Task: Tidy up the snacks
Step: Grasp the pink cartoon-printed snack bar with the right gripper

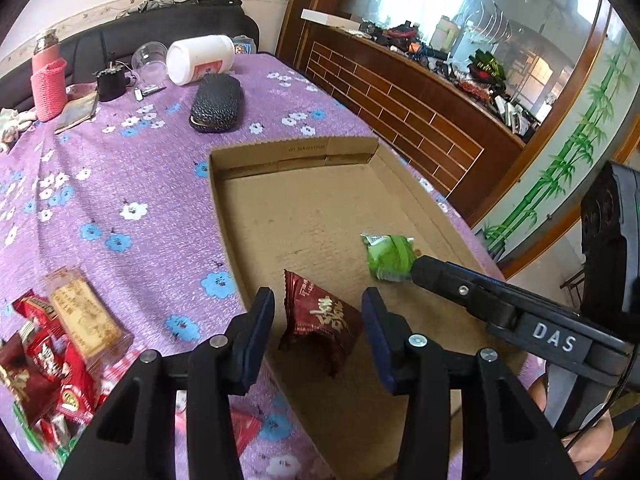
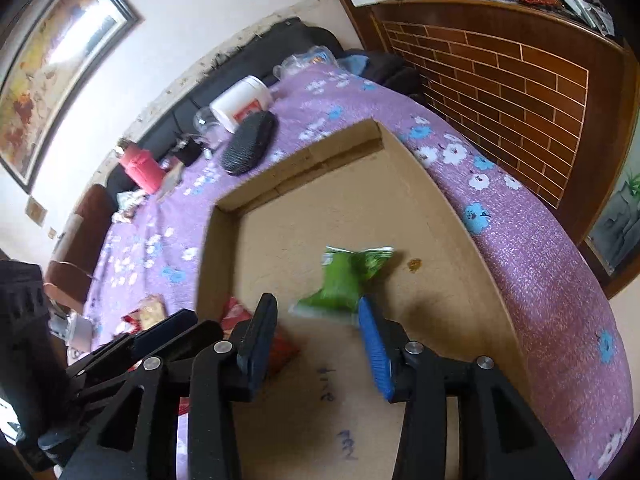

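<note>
Left gripper [image 1: 318, 312] lower centre of frame, jaws parted, dark red snack packet [image 1: 320, 320] loose between pads, lying in cardboard tray [image 1: 296, 148]. Right gripper [image 2: 318, 322] jaws apart, green snack packet [image 2: 344, 280] just beyond tips, blurred. More red snacks [image 1: 44, 364] heaped lower left on purple flowered cloth [image 1: 120, 184].

Daylight enters from the glass panel [image 1: 460, 4] at upper right of the left wrist view, which is overexposed to white near its top. Illumination on the purple tablecloth [image 1: 120, 184] is even and moderately bright. Soft shadows lie beneath the red snack packet [image 1: 320, 316] in the cardboard tray [image 1: 288, 152]. The green snack packet [image 2: 344, 280] shows motion blur (right wrist view). The framed picture [image 2: 56, 68] carries glare. Both views bend strongly at the edges, with black corner vignetting.
</note>
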`<state>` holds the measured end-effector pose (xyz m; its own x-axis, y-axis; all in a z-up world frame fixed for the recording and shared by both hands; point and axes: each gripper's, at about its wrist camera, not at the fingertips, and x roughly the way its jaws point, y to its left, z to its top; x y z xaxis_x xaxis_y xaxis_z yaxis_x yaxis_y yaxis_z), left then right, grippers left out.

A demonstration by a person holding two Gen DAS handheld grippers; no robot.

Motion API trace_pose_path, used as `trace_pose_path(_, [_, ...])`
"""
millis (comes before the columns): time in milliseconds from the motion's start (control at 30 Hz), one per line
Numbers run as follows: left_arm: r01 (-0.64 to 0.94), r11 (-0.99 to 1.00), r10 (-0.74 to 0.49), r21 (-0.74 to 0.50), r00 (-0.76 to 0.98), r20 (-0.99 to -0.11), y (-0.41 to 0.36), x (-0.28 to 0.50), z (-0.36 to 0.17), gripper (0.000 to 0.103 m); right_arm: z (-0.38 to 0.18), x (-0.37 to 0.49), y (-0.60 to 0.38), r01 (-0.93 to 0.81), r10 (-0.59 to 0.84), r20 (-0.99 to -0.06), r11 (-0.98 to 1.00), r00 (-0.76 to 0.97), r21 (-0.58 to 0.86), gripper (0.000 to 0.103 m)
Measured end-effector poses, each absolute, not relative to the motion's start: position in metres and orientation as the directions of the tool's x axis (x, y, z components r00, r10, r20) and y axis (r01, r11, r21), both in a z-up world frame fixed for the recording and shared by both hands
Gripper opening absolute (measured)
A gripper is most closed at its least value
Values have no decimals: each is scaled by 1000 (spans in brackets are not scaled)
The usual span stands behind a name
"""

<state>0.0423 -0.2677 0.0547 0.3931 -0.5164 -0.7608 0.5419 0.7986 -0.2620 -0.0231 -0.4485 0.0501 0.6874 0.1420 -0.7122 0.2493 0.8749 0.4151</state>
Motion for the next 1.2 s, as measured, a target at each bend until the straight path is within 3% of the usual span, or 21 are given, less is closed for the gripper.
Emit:
trace_pose_path(100, [541, 800, -522, -261, 411, -747, -256, 34, 64, 45, 60, -36, -437, 230, 138, -686, 880, 714, 416, 46])
trace_pose_path(200, [530, 804, -528, -270, 426, -735, -236, 28, 72, 47, 65, -47, -427, 210, 164, -655, 866, 738, 454, 56])
trace_pose_path(533, [448, 859, -477, -250, 517, -711, -133, 7, 86, 52, 78, -61, -363, 96, 296, -617, 849, 729, 520, 58])
trace_pose_path(633, [420, 870, -466, -259, 524, -713, -102, 2, 82, 53, 73, -52, -343, 82, 313, -662, 865, 681, 494, 70])
trace_pose_path(833, [344, 904, -414, -252, 563, -715, -49, 0, 65, 56, 71, -23, -291, -13, 273, -738, 941, 617, 338, 69])
trace_pose_path(867, [328, 907, -411, -262, 561, -719, -42, 2, 60, 56, 69, -16, -282, -33, 255, -756, 955, 603, 295, 67])
trace_pose_path(933, [295, 908, -416, -298, 549, -725, -25, 8, 52, 56, 61, 0, -265, -60, 210, -793, 975, 572, 216, 52])
trace_pose_path(967, [281, 905, -424, -319, 540, -727, -18, 11, 48, 56, 57, 7, -261, -60, 197, -806, 978, 559, 197, 51])
trace_pose_path(1200, [266, 887, -463, -379, 497, -734, -1, 22, 32, 56, 27, 36, -238, -75, 54, -876, 997, 479, 20, 50])
